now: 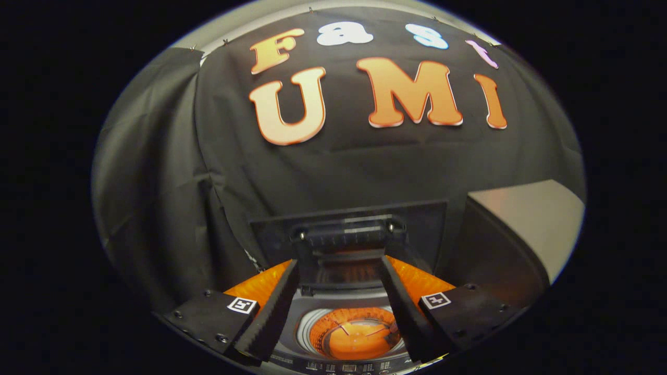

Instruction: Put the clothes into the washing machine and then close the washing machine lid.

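Jaws apart over washing machine [348, 312] (lid up)

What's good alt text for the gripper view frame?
The open gripper hovers over a small top-loading washing machine, its orange-lit drum showing between the fingers. The machine's dark lid stands raised beyond them, before the black cloth wall.

booth wall [365, 172]: matt black cloth, creased, hanging in soft folds at left of frame. washing machine [349, 307]: smooth grey plastic top, lid [349, 229] raised, dark and glossy with reflections. drum [357, 338]: shiny perforated metal, lit orange. fingers [279, 307], spread apart: ribbed, rough-looking inner faces, matt mounts with screw heads. table [536, 219] at right: smooth, pale, matt.
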`<state>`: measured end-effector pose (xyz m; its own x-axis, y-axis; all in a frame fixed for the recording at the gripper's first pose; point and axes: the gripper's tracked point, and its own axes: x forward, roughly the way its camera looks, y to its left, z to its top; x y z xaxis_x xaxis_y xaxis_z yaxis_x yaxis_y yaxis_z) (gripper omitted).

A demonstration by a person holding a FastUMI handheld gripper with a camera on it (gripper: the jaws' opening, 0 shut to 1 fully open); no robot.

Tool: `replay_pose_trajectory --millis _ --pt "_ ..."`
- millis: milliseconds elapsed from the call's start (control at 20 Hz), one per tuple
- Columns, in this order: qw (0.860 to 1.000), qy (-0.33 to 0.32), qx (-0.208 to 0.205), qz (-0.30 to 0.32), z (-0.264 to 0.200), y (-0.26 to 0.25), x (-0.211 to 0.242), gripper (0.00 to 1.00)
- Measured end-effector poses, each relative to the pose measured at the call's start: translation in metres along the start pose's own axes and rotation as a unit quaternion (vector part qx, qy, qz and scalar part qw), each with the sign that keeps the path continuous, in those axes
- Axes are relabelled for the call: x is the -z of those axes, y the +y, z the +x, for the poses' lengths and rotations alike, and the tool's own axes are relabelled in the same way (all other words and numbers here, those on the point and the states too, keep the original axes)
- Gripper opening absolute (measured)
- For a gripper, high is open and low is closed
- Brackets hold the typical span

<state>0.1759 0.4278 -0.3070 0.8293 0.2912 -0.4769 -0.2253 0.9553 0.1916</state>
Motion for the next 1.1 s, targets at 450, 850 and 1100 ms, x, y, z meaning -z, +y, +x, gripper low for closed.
replay_pose_trajectory --millis 450,850,1100 --pt "0.997 -0.063 0.001 -0.047 0.013 -0.014 -0.094 0.98" --pt "0.999 -0.022 0.028 -0.033 0.102 -0.054 -0.096 0.99" --pt "0.999 0.012 0.04 -0.024 0.143 -0.071 -0.076 0.98"
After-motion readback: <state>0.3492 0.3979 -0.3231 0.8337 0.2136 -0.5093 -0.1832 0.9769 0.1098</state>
